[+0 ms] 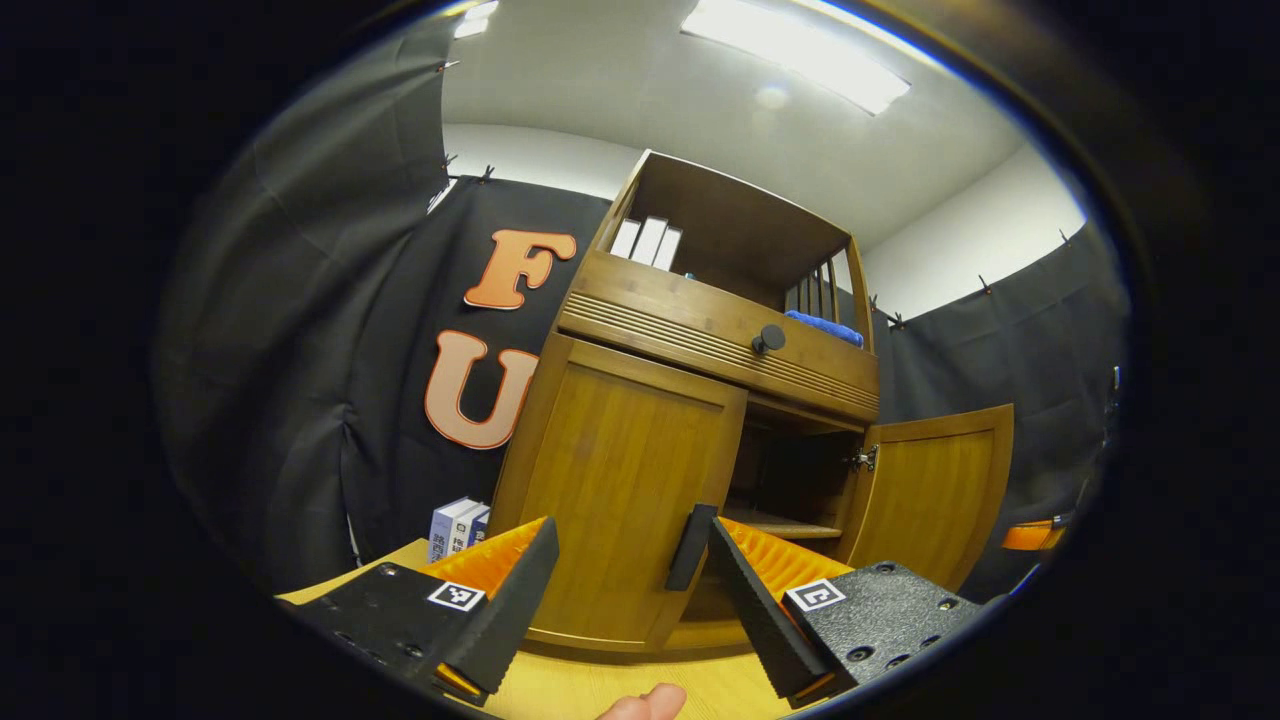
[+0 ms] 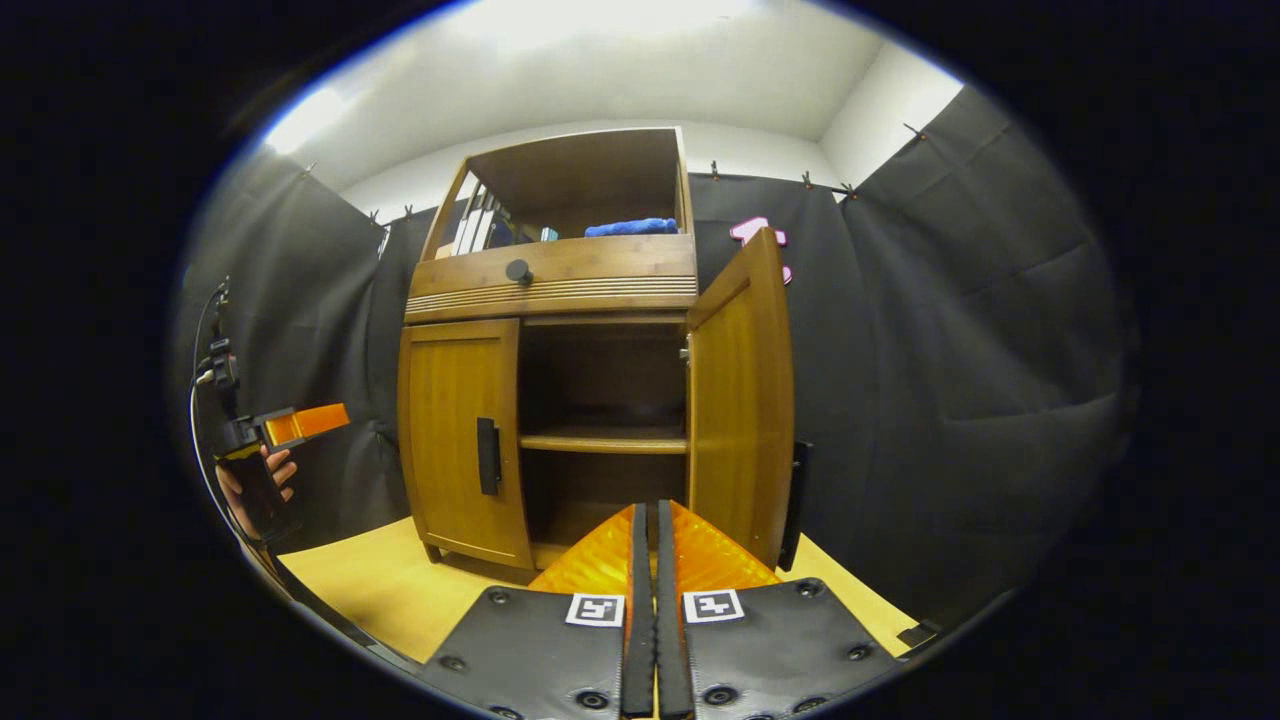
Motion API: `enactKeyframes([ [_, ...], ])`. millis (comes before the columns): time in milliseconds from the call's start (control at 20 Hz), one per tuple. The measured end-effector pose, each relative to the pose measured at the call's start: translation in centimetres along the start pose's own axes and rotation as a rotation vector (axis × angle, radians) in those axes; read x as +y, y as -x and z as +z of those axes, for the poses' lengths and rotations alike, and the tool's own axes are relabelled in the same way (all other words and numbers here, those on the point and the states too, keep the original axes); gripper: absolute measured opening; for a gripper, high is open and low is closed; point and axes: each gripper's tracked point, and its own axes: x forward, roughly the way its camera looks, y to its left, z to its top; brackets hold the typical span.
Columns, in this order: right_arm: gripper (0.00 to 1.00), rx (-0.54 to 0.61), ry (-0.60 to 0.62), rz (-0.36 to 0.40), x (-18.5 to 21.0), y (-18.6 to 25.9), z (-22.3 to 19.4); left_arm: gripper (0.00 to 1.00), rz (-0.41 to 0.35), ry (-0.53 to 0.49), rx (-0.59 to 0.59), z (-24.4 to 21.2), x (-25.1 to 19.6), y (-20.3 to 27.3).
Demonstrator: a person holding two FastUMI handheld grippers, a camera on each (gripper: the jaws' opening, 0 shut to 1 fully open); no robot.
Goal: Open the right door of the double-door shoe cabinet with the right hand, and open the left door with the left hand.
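2 cabinet doors differ: the right door (image 2: 742, 400) stands open, the left door (image 1: 620, 500) is closed. Left tongs (image 1: 625, 590) gape wide before its handle (image 1: 691, 547). Right tongs (image 2: 648, 600) are pressed together, empty.

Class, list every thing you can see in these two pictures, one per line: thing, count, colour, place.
Shoe cabinet: one, brown wood, on the yellow floor.
Right door: one, brown, swung open.
Left door: one, brown, closed, black handle.
Knob: one, black, on the drawer front.
Cloth: one, blue, top compartment.
Books: three, white, top compartment.
Boxes: two, white-blue, floor beside cabinet.
Left tool: open, before the left door.
Right tool: shut, empty.
Hand: holding the left tool.
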Motion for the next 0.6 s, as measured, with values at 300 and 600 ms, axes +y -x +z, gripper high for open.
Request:
enactKeyframes([
  [300, 0.63, -0.014, 0.01, -0.012, 0.7, 0.4, -0.6, 0.94, -0.106, 0.012, 0.092, -3.1, -3.4, -3.8],
  [600, 0.95, 0.005, 0.011, 0.022, 2.1, 1.1, -1.6, 0.94, -0.19, -0.032, 0.174, -6.4, -7.4, -9.3],
])
